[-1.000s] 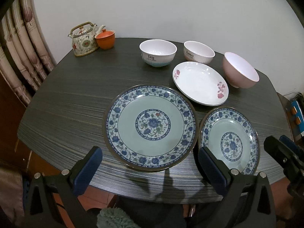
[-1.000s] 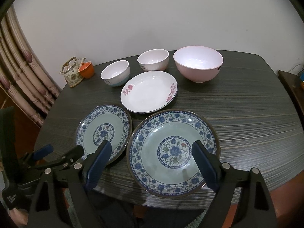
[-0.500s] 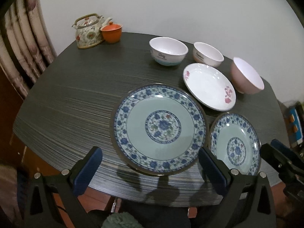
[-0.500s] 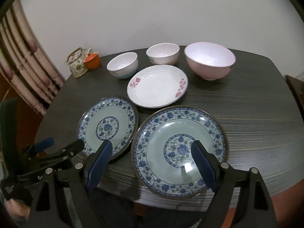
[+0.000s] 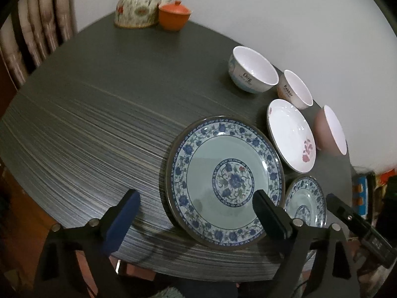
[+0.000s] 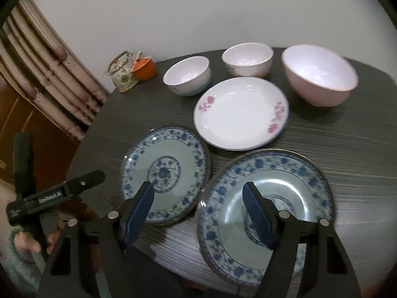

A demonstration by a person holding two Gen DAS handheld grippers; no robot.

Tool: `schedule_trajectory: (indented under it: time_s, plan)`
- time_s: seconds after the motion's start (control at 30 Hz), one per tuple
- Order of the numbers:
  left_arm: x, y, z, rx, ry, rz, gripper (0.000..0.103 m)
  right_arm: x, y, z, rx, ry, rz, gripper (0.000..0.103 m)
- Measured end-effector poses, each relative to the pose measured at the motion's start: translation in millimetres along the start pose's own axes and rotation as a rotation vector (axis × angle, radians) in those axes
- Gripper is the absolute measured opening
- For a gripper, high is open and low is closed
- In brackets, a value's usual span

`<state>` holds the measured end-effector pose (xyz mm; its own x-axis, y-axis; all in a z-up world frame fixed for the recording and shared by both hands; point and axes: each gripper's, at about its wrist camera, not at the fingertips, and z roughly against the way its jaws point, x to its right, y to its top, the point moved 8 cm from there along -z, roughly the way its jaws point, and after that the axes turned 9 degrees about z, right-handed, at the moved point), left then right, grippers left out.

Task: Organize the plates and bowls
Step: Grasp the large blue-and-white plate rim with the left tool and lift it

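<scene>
Here, both plates flat and face-up: left tongs [image 5: 196, 213] and right tongs [image 6: 198, 203] apart, closing, on nothing

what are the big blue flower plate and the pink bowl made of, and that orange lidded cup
The large blue-and-white floral plate looks like glazed ceramic or melamine: glossy light glare, printed pattern, thin dark rim. The large pink bowl seems the same kind, smooth with a soft sheen; which one is unclear. The small orange lidded cup looks like glazed ceramic, with an even, shiny colour.

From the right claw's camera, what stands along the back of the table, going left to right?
Teapot → orange cup → small white bowl → second white bowl → big pink bowl.
</scene>
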<state>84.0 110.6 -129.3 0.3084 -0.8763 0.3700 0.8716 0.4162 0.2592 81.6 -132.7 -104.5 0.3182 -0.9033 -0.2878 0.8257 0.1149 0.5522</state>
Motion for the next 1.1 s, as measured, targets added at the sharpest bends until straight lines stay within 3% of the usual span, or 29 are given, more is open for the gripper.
schedule_trajectory:
  time_s: [0.2, 0.33, 0.5, 0.6, 0.7, 0.9, 1.0, 1.1]
  plan:
    - [-13, 11, -10, -0.047, -0.055, 0.056, 0.086, 2, 13, -29, -0.083, 0.088, -0.052, 0.064]
    - [-22, 14, -20, -0.086, -0.080, 0.101, 0.075, 0, 21, -48, -0.129, 0.123, -0.059, 0.061]
    - [-32, 17, -33, -0.122, -0.079, 0.127, 0.069, -1, 23, -75, -0.200, 0.157, -0.078, 0.048]
    - [-32, 19, -37, -0.130, -0.095, 0.121, 0.068, -3, 24, -86, -0.222, 0.153, -0.058, 0.045]
    - [-31, 19, -43, -0.145, -0.102, 0.124, 0.053, -3, 24, -96, -0.247, 0.159, -0.062, 0.039]
    - [-30, 19, -52, -0.150, -0.098, 0.121, 0.052, 4, 22, -112, -0.275, 0.136, -0.075, 0.036]
    - [-30, 19, -57, -0.159, -0.096, 0.123, 0.043, 6, 26, -117, -0.277, 0.124, -0.073, 0.035]
    - [-31, 17, -60, -0.173, -0.101, 0.127, 0.042, 6, 31, -122, -0.283, 0.116, -0.064, 0.033]
